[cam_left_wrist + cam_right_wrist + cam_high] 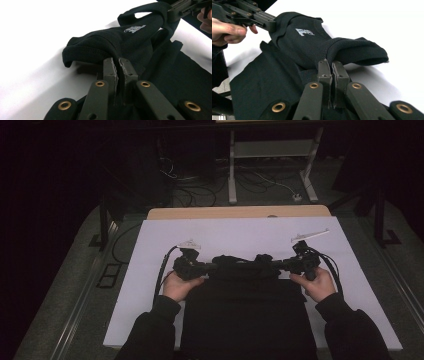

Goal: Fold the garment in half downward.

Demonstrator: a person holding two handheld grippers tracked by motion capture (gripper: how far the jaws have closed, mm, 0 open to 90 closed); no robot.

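Gripping black shirt (248, 305) at both shoulders | left gripper (118, 65) clenched on its fabric | right gripper (331, 67) likewise | shirt lies on white sheet (150, 270), collar end lifted

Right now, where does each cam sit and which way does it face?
High view: above the person's side, looking forward and down on the table; both forearms, left gripper and right gripper on the garment.
Left gripper view: rides the left gripper, looking along its jaws across the garment to the right gripper.
Right gripper view: rides the right gripper, facing the left gripper and hand.
Shared: both gripper views show the white logo.
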